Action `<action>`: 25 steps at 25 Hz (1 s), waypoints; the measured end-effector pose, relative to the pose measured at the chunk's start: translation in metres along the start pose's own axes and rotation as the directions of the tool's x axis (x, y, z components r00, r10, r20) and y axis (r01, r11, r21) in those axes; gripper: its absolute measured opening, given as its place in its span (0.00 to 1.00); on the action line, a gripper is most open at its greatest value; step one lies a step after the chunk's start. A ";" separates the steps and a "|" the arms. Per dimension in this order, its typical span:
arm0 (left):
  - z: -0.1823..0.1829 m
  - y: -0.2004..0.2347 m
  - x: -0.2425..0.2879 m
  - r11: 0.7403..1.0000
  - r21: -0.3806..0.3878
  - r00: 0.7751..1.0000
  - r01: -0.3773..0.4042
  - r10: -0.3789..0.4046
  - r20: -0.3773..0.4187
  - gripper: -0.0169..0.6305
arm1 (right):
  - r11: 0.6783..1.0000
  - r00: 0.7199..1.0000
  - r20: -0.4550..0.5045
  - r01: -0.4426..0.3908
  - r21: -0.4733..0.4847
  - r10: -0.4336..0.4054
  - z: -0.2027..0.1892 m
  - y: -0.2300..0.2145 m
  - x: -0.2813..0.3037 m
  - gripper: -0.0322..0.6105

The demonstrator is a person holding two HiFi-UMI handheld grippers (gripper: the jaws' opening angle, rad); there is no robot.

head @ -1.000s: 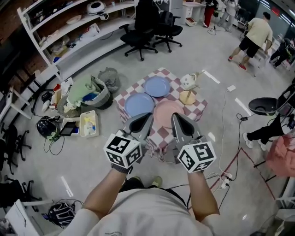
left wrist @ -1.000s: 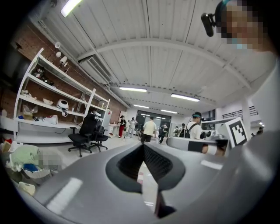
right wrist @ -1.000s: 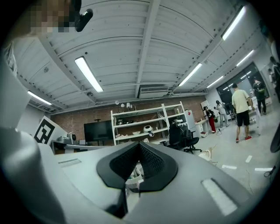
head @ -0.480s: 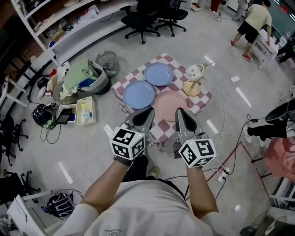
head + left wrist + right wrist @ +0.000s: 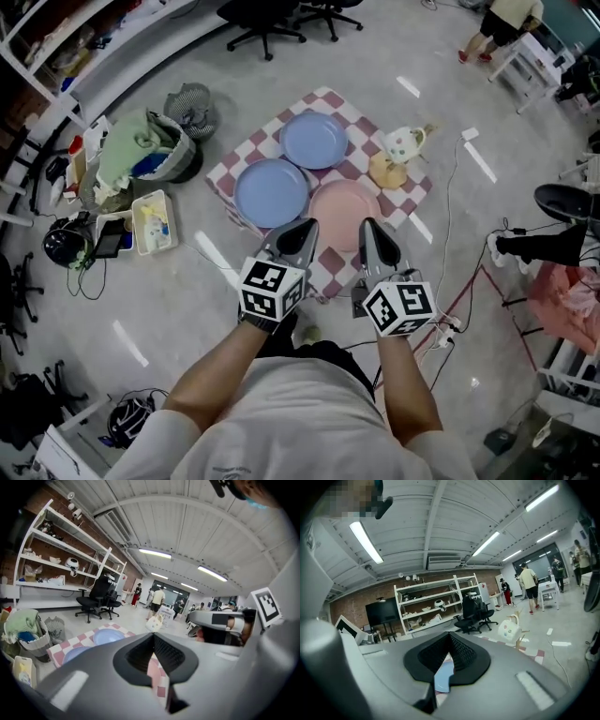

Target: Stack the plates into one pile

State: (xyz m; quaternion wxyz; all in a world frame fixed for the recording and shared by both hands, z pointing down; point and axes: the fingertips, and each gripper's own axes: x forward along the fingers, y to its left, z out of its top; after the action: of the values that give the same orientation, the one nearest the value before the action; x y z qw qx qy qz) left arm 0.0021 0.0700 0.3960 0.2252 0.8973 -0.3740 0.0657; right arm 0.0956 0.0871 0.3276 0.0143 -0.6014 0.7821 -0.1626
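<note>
Three plates lie apart on a red-and-white checkered cloth (image 5: 409, 190): a blue plate (image 5: 315, 140) at the far side, a second blue plate (image 5: 272, 192) at the left, and a pink plate (image 5: 344, 208) at the near right. My left gripper (image 5: 305, 230) hovers shut over the cloth's near edge, empty. The right gripper (image 5: 373, 230) sits shut beside it, near the pink plate's front rim, also empty. In the left gripper view the far blue plate (image 5: 108, 636) shows beyond the left gripper (image 5: 153, 637). A sliver of blue plate (image 5: 443, 677) shows below the right gripper (image 5: 450, 637).
A white bag-like item (image 5: 405, 145) and a tan object (image 5: 386, 172) sit on the cloth's right corner. A basket of cloths (image 5: 141, 155) and a plastic tray (image 5: 153, 220) stand to the left. Cables (image 5: 450, 244) run on the floor at right, and office chairs (image 5: 258, 14) stand beyond.
The view has shifted, so the cloth and plates sit slightly higher and left in view. Both grippers stay shut side by side at its near edge.
</note>
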 end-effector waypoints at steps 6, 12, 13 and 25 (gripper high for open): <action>-0.059 0.042 0.038 0.997 -0.077 0.991 -0.001 -0.010 -0.135 0.04 | 0.990 0.988 -0.093 0.131 0.054 -0.125 -0.055 -0.033 0.028 0.06; -0.117 0.072 0.059 0.983 -0.169 0.967 -0.070 0.026 -0.252 0.04 | 0.968 0.959 -0.184 0.236 0.089 -0.217 -0.101 -0.071 0.032 0.06; -0.127 0.075 0.063 0.980 -0.182 0.962 -0.084 0.032 -0.271 0.04 | 0.965 0.954 -0.201 0.246 0.092 -0.224 -0.109 -0.077 0.033 0.06; -0.224 0.105 0.097 0.908 -0.327 0.894 -0.261 0.099 -0.437 0.04 | 0.953 0.897 -0.385 0.280 0.113 -0.218 -0.195 -0.148 0.051 0.07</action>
State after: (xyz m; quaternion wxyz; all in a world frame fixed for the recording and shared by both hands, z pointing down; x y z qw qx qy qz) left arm 0.0088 0.0449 0.6605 0.4596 0.7636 -0.4067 0.2006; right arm 0.1771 0.0524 0.5613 -0.1037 -0.6521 0.6709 -0.3374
